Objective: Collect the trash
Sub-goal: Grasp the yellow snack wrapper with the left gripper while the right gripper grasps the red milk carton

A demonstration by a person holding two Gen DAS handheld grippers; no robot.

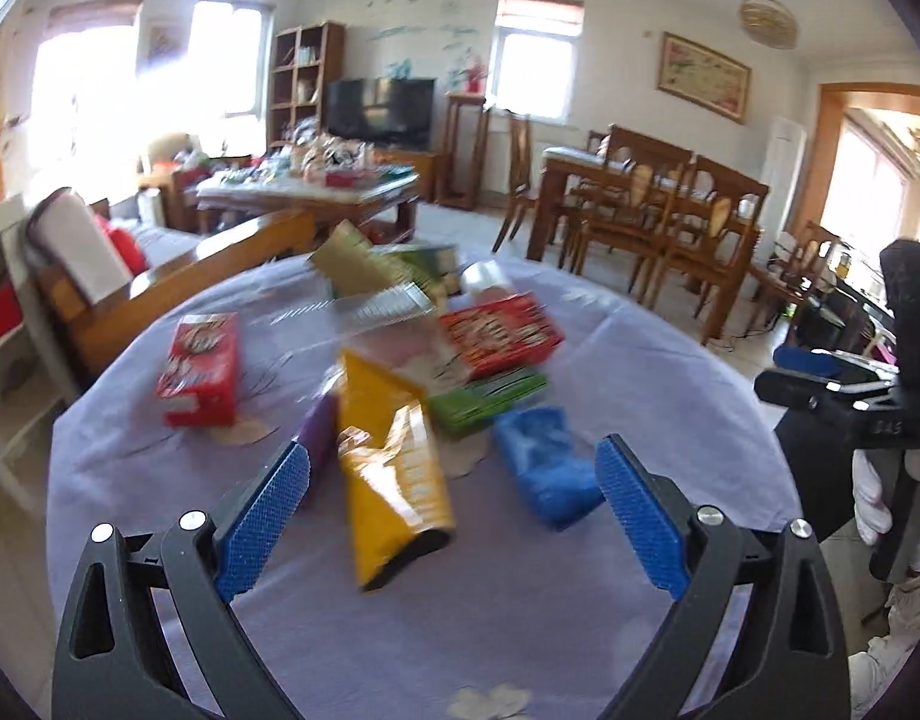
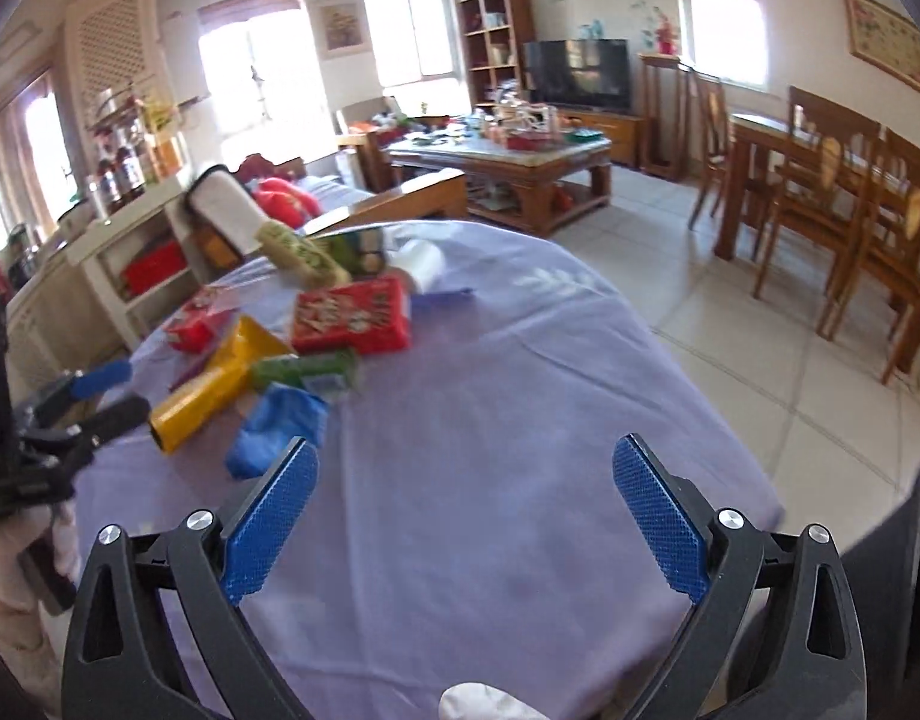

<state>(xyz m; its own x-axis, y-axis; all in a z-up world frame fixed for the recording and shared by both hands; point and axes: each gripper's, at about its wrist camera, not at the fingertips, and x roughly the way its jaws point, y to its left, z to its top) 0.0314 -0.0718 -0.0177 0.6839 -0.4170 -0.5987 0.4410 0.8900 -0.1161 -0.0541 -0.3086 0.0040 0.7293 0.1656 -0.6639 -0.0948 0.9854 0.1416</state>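
Observation:
A heap of trash lies on a table with a lilac cloth (image 1: 520, 630). Nearest is a long yellow box (image 1: 393, 480), lying between the open fingers of my left gripper (image 1: 453, 462). A crumpled blue wrapper (image 1: 544, 468) lies to its right. Behind are a green box (image 1: 490, 399), a red box (image 1: 499, 333) and a red carton (image 1: 198, 369) at the left. My right gripper (image 2: 466, 468) is open and empty over bare cloth (image 2: 490, 420); the heap, with the yellow box (image 2: 213, 390) and blue wrapper (image 2: 279, 426), is to its left.
A wooden sofa (image 1: 177, 276) stands beyond the table's far left edge. A cluttered coffee table (image 1: 303, 186) and a dining table with chairs (image 1: 652, 204) stand farther off. A white cabinet (image 2: 129, 252) is at the left. Tiled floor (image 2: 790, 372) lies right of the table.

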